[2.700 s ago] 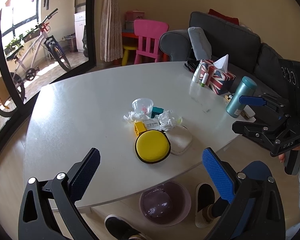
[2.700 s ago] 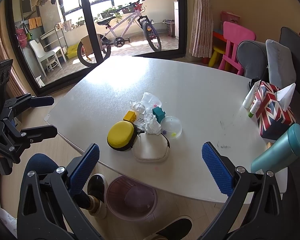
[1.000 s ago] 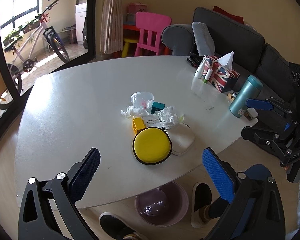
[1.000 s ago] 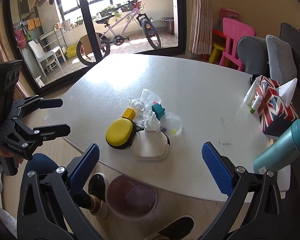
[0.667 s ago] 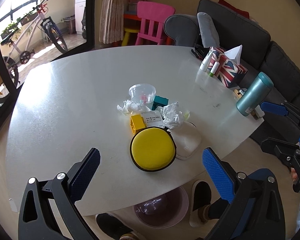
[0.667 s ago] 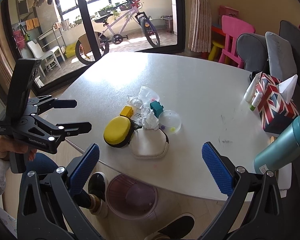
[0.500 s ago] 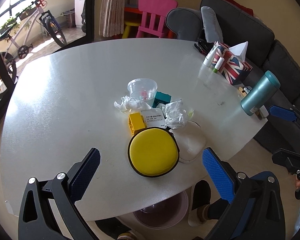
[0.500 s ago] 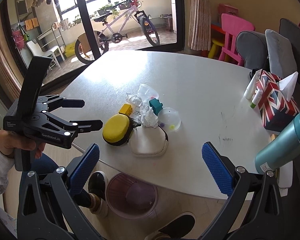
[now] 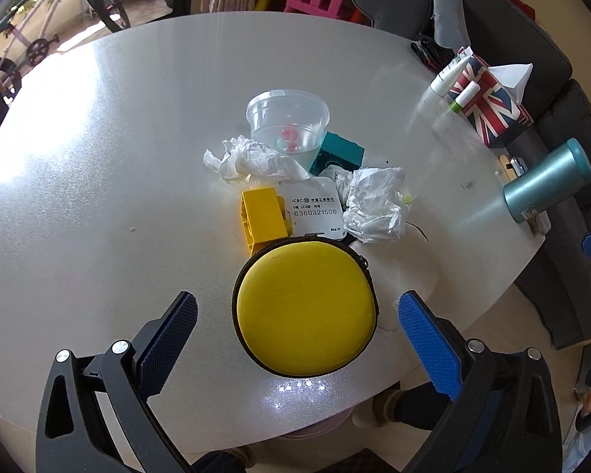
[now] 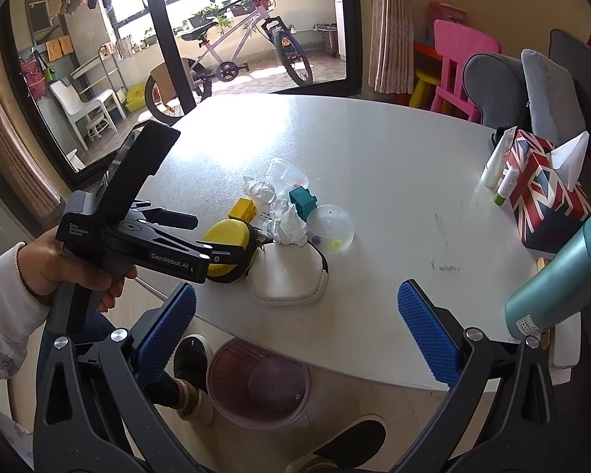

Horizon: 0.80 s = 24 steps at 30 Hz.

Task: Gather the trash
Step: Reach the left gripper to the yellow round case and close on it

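Observation:
Two crumpled white tissues lie in the clutter mid-table: one left of a clear plastic cup, one to the right, the latter also in the right wrist view. My left gripper is open and empty, its jaws straddling a round yellow zip case from above. My right gripper is open and empty, held off the table's near edge above a pink waste bin on the floor. The left gripper's body shows in the right wrist view.
A yellow block, teal block, white card, white pouch and clear dome lid sit in the clutter. A Union Jack tissue box, tubes and a teal flask stand right. Shoes are beside the bin.
My left gripper has moved forward and down over the table, closing in on the yellow case and clutter. My right gripper has stayed almost still.

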Motion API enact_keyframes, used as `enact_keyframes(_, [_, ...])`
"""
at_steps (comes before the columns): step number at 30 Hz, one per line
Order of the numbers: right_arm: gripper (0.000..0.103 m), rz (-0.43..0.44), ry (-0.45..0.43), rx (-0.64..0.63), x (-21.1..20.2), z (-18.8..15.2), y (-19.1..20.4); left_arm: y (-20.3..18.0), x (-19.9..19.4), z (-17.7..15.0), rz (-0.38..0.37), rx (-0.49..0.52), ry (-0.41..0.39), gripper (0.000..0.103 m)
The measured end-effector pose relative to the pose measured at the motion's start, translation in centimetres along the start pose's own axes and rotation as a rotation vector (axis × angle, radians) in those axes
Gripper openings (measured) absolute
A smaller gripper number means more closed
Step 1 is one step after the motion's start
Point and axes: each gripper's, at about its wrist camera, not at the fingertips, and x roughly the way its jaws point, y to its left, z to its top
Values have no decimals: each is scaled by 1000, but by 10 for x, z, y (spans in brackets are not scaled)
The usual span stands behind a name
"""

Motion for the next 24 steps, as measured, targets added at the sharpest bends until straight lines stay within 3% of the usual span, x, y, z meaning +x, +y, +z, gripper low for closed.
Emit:
enact_keyframes(10, [100, 3, 1, 4, 1, -1, -1, 3, 12, -2, -13, -29, 9, 96])
enact_keyframes(12, [100, 3, 3, 3, 2, -1, 0, 3, 13, -2, -27, -33, 13, 78])
enact_keyframes(24, [100, 5, 10, -7, 10, 2, 7, 3, -15, -9, -12, 8, -76, 77])
